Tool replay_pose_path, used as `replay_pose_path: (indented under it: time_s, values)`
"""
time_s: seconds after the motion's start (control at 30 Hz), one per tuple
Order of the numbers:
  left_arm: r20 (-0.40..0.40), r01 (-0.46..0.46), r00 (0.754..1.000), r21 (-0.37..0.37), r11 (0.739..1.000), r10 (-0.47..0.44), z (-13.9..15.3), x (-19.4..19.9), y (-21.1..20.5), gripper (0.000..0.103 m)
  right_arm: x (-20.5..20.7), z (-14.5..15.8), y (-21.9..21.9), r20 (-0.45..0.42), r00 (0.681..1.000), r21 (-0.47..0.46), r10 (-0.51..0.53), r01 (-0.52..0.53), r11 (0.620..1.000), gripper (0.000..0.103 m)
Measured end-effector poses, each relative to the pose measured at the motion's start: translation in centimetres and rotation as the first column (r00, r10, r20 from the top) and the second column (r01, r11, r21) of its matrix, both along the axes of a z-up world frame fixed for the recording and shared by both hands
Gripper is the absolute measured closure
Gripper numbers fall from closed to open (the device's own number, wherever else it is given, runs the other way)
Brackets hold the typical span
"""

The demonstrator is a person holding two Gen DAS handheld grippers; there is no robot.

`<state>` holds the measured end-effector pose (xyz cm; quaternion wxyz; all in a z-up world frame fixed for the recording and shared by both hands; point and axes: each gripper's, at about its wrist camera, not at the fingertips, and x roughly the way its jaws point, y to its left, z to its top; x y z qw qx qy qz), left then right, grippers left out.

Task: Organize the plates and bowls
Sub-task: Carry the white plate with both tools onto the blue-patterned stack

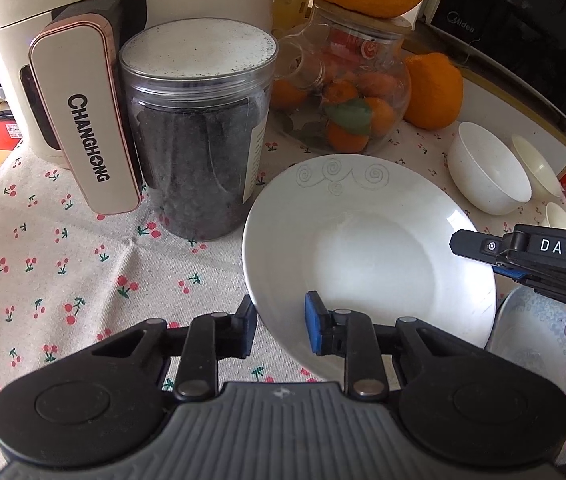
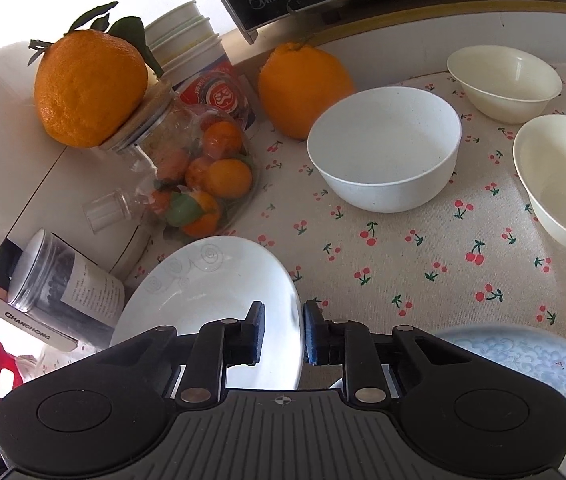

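The white swirl-patterned plate (image 1: 367, 252), seemingly glazed ceramic, slippery and breakable, is clamped at opposite rims by the left claw (image 1: 281, 326) and right claw (image 2: 283, 334).

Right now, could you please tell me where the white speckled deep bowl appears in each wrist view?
Left wrist view: white speckled deep bowl at right, beyond the white swirl-patterned plate.
Right wrist view: the bowl sits upper centre on the cherry cloth.
Shared landmark: the glass jar of small oranges, left of the bowl in both.
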<state>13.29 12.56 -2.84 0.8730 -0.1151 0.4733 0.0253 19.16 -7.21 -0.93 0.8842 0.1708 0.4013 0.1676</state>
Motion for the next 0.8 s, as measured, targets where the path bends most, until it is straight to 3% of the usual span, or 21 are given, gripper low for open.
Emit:
replay_pose_path:
  time_s: [0.23,0.8]
  values:
    - [0.018,0.019,1.0,-0.049,0.999,-0.019,1.0,-1.0,0.6,0.08,-0.7,1.7,-0.4,0.032,0.999,-0.017,0.018,-0.018,1.0,0.082]
    - [0.066,0.092,0.994,-0.065,0.994,-0.088,3.4,-3.9,-0.4,0.08,-3.3,4.1,-1.9,0.055,0.998,-0.05,0.028,-0.025,0.998,0.082]
